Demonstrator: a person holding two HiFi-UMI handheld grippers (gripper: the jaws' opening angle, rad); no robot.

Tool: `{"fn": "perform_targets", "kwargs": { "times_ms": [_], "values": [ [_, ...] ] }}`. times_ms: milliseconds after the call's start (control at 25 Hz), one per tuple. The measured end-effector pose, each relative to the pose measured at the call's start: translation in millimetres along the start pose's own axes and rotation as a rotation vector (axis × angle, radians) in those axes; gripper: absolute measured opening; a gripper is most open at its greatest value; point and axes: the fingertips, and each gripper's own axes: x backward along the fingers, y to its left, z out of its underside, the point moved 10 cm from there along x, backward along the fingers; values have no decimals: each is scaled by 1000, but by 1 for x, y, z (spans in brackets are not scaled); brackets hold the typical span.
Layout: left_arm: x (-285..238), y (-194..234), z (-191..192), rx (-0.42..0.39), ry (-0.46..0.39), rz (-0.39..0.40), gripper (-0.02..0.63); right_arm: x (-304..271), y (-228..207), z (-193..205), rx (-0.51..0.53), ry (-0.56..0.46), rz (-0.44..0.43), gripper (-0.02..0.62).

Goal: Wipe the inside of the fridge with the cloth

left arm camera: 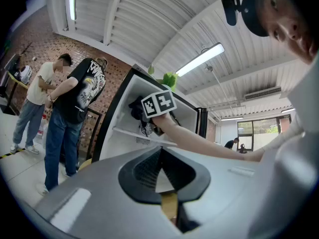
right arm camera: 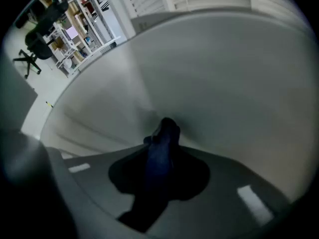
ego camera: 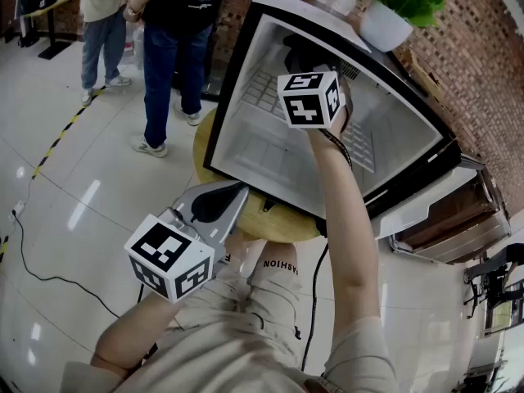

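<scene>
While the left gripper [ego camera: 233, 196] hangs closed and empty at the head view's lower left, the right gripper [right arm camera: 160, 156], far nearer, pinches the dark cloth [right arm camera: 165, 131] pointing straight ahead toward the pale inner wall of the fridge [ego camera: 246, 150].

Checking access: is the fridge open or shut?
Open: the fridge interior shows, with the right gripper and cloth inside.

One fridge [ego camera: 270, 154] fills the centre of the head view. There are two tongs, the left tongs [left arm camera: 162, 176] and the right tongs [right arm camera: 159, 158], and one dark cloth [right arm camera: 164, 131]. Upper left stand two people: a person in a pale shirt [ego camera: 102, 15] and a person in a black shirt [ego camera: 176, 31]. One potted plant [ego camera: 405, 2] is at upper right. One round desk [ego camera: 278, 219] is below the fridge.
</scene>
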Motion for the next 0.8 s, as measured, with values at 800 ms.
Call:
{"fn": "perform_targets", "kwargs": {
  "times_ms": [800],
  "values": [
    [9, -10, 6, 16, 33, 37, 3, 1, -86, 119, 236, 458, 384, 75]
  ]
}}
